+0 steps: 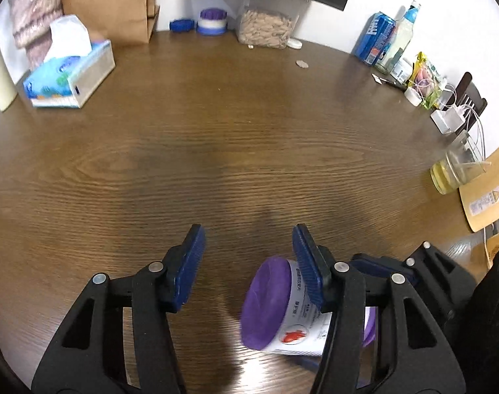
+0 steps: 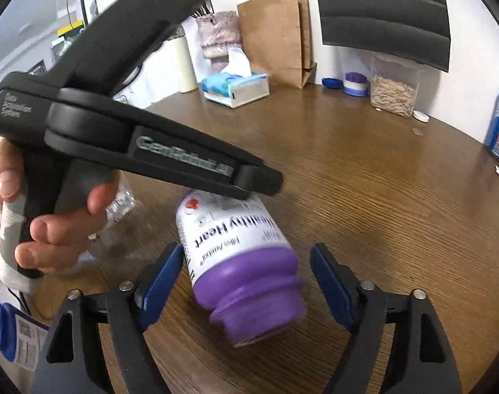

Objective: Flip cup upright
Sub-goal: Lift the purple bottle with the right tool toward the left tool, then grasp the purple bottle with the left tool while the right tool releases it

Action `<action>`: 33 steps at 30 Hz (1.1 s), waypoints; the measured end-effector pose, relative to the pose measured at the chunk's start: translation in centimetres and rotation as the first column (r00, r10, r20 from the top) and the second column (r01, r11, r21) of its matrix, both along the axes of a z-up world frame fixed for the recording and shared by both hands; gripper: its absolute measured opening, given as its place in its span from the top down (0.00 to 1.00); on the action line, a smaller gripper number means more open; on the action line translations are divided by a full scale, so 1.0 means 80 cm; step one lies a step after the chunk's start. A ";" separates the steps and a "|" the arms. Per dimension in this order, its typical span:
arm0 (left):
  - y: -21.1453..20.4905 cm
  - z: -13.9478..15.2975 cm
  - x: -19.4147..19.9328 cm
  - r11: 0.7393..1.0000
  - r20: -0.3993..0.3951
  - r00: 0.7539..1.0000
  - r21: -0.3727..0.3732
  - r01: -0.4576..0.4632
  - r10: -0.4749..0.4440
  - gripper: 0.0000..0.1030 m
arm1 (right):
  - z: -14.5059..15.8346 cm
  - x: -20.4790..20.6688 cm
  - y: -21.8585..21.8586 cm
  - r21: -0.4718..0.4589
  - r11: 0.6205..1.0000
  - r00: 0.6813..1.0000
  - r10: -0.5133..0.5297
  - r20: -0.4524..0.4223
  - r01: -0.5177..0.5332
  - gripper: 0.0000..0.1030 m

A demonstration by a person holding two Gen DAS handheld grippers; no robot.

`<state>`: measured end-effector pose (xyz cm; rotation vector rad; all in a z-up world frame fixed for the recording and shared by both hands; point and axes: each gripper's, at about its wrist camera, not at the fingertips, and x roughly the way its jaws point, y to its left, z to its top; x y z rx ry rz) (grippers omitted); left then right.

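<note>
The cup (image 2: 239, 262), a white-labelled container with a purple ribbed end, lies on its side on the brown wooden table (image 2: 380, 180). In my right wrist view its purple end points toward me and sits between my right gripper's (image 2: 248, 282) blue pads (image 2: 159, 282), which stand wide apart; the left pad looks close to its side, though blur keeps me from telling whether it touches. My left gripper (image 1: 248, 264) is spread wide too, holding nothing. In its own view the cup (image 1: 282, 308) lies under its right-hand finger, flat purple end facing into the gap.

Seen from the right, the left gripper's black body reaches over the far end of the cup, its tip just above the label, so that tool crowds the cup from above. My left hand (image 2: 52, 223) wraps its handle, fingers curled, beside the cup. Something clear and crinkled (image 2: 121, 203) lies just past that hand, near the cup.

Beyond the cup the tabletop is bare wood. Well away from the cup, along the far edge, stand a tissue box (image 1: 69, 78), a brown paper bag (image 1: 108, 3) and a clear jar (image 1: 266, 23); a coin (image 1: 302, 63) lies nearer.
</note>
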<state>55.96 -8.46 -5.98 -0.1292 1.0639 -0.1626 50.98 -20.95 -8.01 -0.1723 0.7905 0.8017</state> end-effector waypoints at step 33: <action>-0.056 0.033 -0.028 0.947 0.053 0.952 0.134 0.293 -0.302 0.18 | 0.002 0.037 -0.083 0.075 0.967 0.967 -0.239 -0.084 0.245 0.15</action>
